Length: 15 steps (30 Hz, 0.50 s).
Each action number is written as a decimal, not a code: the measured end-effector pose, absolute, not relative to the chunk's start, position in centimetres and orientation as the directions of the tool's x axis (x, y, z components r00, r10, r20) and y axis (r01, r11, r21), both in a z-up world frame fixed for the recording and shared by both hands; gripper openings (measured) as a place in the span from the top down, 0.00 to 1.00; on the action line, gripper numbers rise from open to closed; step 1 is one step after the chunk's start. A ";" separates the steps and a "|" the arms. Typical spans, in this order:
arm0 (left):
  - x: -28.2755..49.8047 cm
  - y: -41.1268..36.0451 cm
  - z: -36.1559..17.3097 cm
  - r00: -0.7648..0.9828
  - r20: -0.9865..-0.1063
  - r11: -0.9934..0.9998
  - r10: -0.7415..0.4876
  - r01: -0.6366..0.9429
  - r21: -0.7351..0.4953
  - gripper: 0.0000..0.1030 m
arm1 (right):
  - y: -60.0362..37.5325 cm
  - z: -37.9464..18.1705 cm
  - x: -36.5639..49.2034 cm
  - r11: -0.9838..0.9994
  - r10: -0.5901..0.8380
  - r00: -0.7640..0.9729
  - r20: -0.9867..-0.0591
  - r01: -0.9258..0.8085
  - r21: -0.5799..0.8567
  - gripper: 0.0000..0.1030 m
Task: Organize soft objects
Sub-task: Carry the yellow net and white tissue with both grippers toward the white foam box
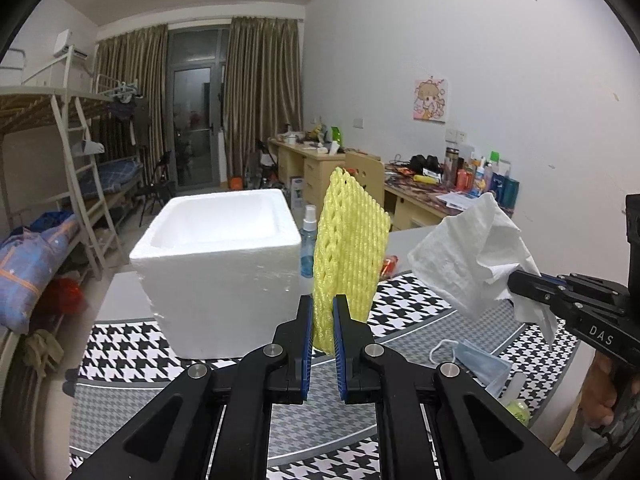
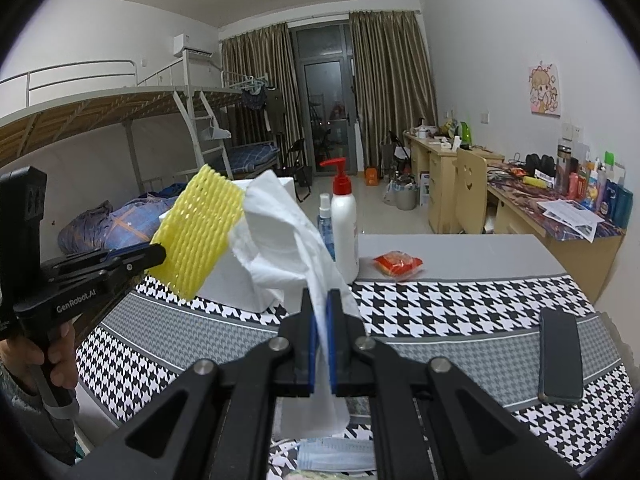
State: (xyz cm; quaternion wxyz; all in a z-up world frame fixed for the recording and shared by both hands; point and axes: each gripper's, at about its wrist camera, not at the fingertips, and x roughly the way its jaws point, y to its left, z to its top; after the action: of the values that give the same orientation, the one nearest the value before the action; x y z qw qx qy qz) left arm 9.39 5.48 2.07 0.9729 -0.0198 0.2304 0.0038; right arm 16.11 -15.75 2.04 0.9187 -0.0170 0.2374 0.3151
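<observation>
My left gripper (image 1: 323,304) is shut on a yellow foam net sleeve (image 1: 350,240), which stands upright above the table. The same gripper (image 2: 158,254) and its sleeve (image 2: 200,232) show at the left of the right wrist view. My right gripper (image 2: 321,300) is shut on a crumpled white tissue (image 2: 280,236) that hangs down between its blue pads. In the left wrist view this tissue (image 1: 472,256) is held in the air at the right by the right gripper (image 1: 516,280). An open white foam box (image 1: 216,264) stands on the table just left of the sleeve.
A houndstooth cloth (image 2: 460,304) covers the table. On it lie a blue face mask (image 1: 480,364), a green ball (image 1: 518,410), a black phone (image 2: 560,356) and a red packet (image 2: 398,262). A white pump bottle (image 2: 344,224) and a blue spray bottle (image 1: 308,244) stand behind the box.
</observation>
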 end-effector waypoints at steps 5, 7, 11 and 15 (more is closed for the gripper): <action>9.5 6.0 2.3 0.897 -0.442 0.998 0.017 -0.039 -0.041 0.90 | -15.1 2.2 16.5 0.802 0.569 0.688 -0.450 -0.585 0.120 0.93; 9.5 6.1 2.4 0.898 -0.439 0.998 0.021 -0.044 -0.040 0.90 | -14.8 2.3 16.7 0.801 0.571 0.688 -0.448 -0.587 0.120 0.93; 9.8 6.6 2.8 0.900 -0.434 0.997 0.043 -0.069 -0.043 0.90 | -14.2 2.6 16.9 0.800 0.573 0.689 -0.444 -0.589 0.118 0.93; 10.0 6.8 3.1 0.901 -0.428 0.995 0.067 -0.091 -0.036 0.90 | -13.6 3.0 17.1 0.797 0.576 0.690 -0.439 -0.592 0.116 0.93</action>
State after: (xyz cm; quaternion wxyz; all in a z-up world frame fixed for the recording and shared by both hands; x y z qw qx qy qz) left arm 10.02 6.84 3.13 0.9746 -0.0274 0.2186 0.0403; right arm 17.07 -13.61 3.05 0.9190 -0.0175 0.2326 0.3179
